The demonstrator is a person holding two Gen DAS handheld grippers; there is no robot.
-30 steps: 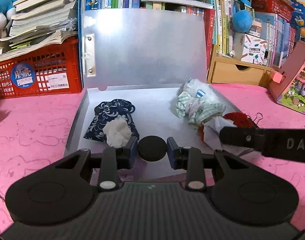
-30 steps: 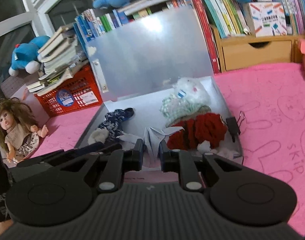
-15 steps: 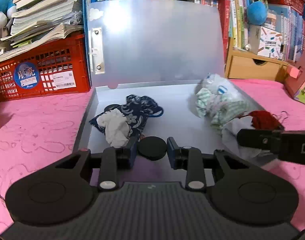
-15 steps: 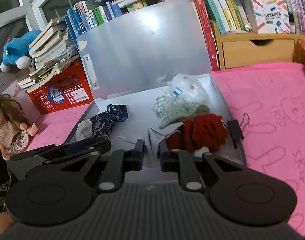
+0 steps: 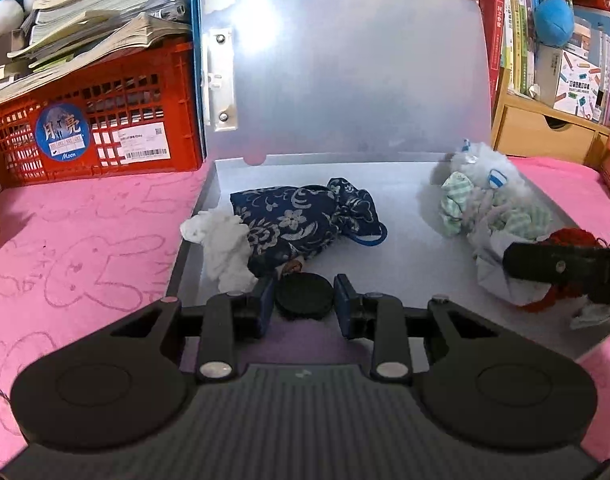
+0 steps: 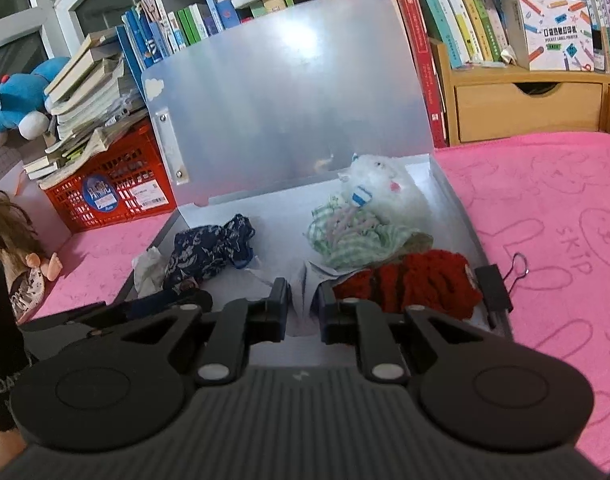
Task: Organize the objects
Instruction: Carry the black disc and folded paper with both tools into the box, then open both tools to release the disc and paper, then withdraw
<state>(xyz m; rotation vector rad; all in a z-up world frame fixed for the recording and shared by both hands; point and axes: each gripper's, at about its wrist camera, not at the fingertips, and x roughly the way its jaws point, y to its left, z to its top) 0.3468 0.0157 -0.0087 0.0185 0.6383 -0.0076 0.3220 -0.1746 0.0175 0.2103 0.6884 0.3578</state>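
Observation:
My left gripper [image 5: 303, 298] is shut on a flat black round disc [image 5: 303, 295], held over the near left floor of the open grey box [image 5: 405, 248]. Just beyond it lie a navy floral pouch [image 5: 301, 222] and a white crumpled cloth [image 5: 223, 244]. My right gripper [image 6: 303, 306] is shut on a folded piece of white paper [image 6: 303, 282] above the box's near edge. To its right lies a red knitted item [image 6: 415, 282], and behind that a green checked cloth [image 6: 353, 236] with a white plush toy [image 6: 379, 194]. The right gripper's finger [image 5: 561, 268] shows in the left wrist view.
The box's lid [image 6: 289, 108] stands upright at the back. A black binder clip [image 6: 497, 288] sits at the box's right rim. A red crate [image 5: 93, 120] with books stands at left, a doll [image 6: 13, 256] further left, a wooden drawer unit [image 6: 525, 108] at right. A pink cloth [image 6: 553, 216] covers the table.
Both grippers have moved forward and down toward the box, so its contents look larger and nearer. Each keeps its grip, the left on the disc and the right on the paper.

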